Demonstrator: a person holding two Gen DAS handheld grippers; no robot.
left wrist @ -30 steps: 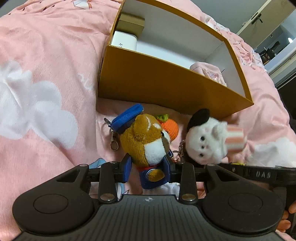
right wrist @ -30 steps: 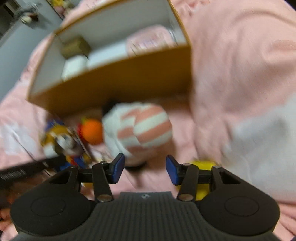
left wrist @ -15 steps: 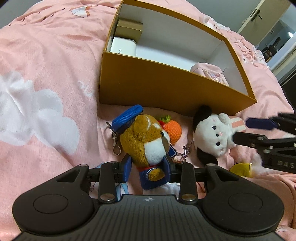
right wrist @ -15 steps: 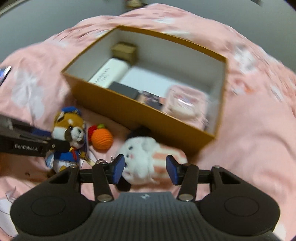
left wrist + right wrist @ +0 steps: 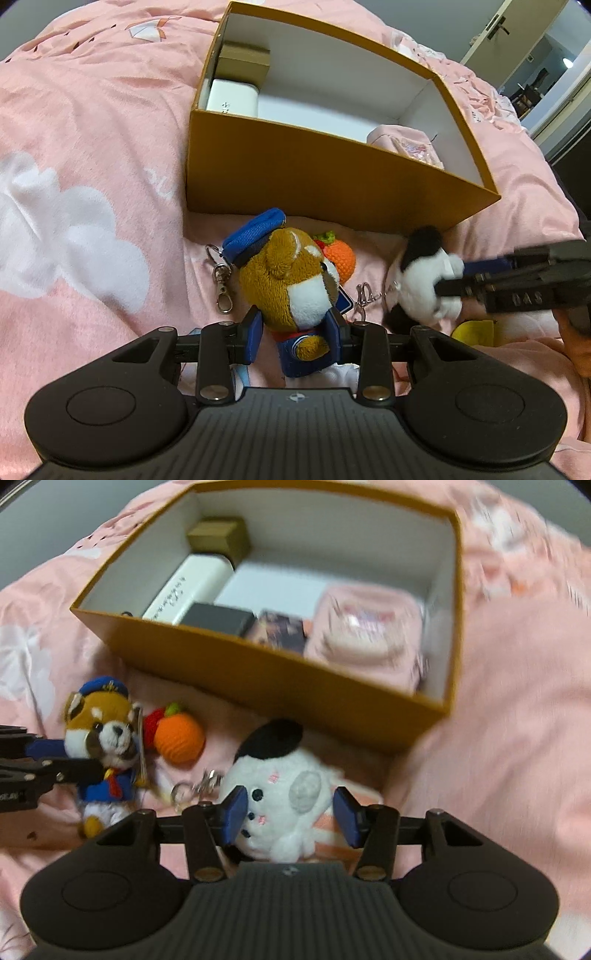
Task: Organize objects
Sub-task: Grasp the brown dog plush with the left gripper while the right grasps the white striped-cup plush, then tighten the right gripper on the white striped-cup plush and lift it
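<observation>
The bedding (image 5: 92, 155) is pink with white cloud shapes, and the open box (image 5: 325, 181) on it is mustard-brown outside and white inside. The bear plush (image 5: 291, 280) is brown and white with a blue cap and blue outfit; the crocheted fruit (image 5: 179, 736) is orange with a green top, next to a red piece. The round plush (image 5: 280, 794) is white with a black patch, grey ear and pink-and-white stripes; both sets of gripper pads (image 5: 234, 814) are blue on black frames.
</observation>
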